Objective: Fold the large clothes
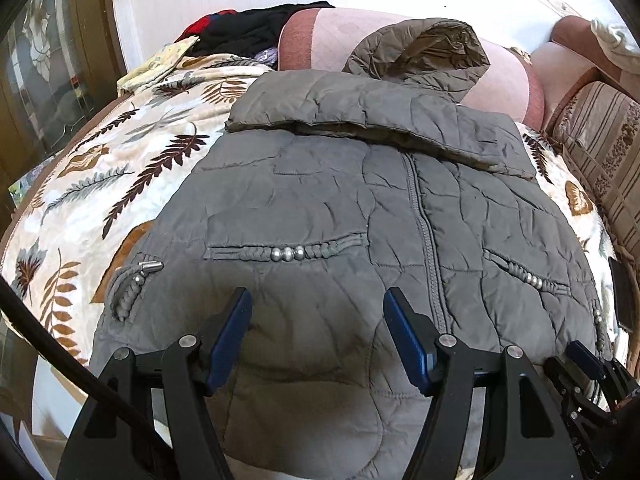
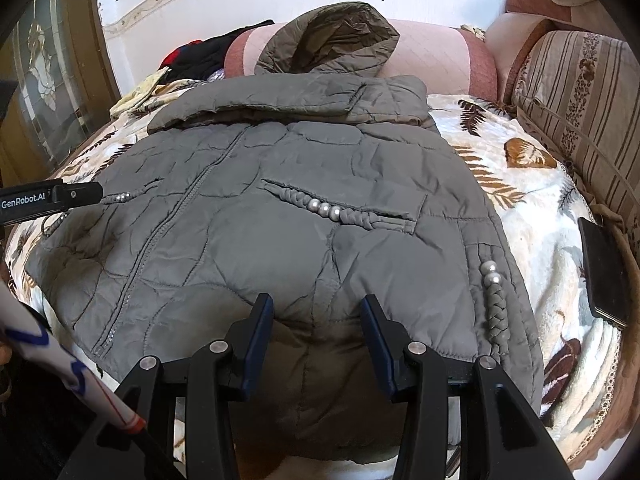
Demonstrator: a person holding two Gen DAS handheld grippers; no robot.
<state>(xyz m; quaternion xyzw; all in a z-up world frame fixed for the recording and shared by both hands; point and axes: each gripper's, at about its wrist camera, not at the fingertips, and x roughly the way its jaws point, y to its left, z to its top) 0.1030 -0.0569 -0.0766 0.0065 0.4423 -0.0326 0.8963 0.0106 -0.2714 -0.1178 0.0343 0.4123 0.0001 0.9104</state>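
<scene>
A grey quilted hooded jacket (image 1: 320, 208) (image 2: 280, 220) lies front up on a leaf-patterned blanket (image 1: 100, 184) (image 2: 532, 208). Its zip is closed, and both sleeves (image 1: 360, 116) are folded across the chest. The hood (image 1: 424, 48) rests against a pink bolster. My left gripper (image 1: 318, 294) hovers open over the left half of the hem, with nothing between its blue pads. My right gripper (image 2: 317, 300) stands open over the right half of the hem, its pads apart above the fabric. Each gripper shows at the edge of the other's view: the right gripper (image 1: 580, 360), the left gripper (image 2: 76, 194).
A pink bolster (image 2: 432, 56) lies along the back. A striped cushion (image 2: 580, 92) lines the right side, and a black phone (image 2: 604, 272) lies below it on the blanket. Dark and red clothes (image 1: 248, 32) are piled at the back left. A glass-panelled door (image 1: 52, 80) stands left.
</scene>
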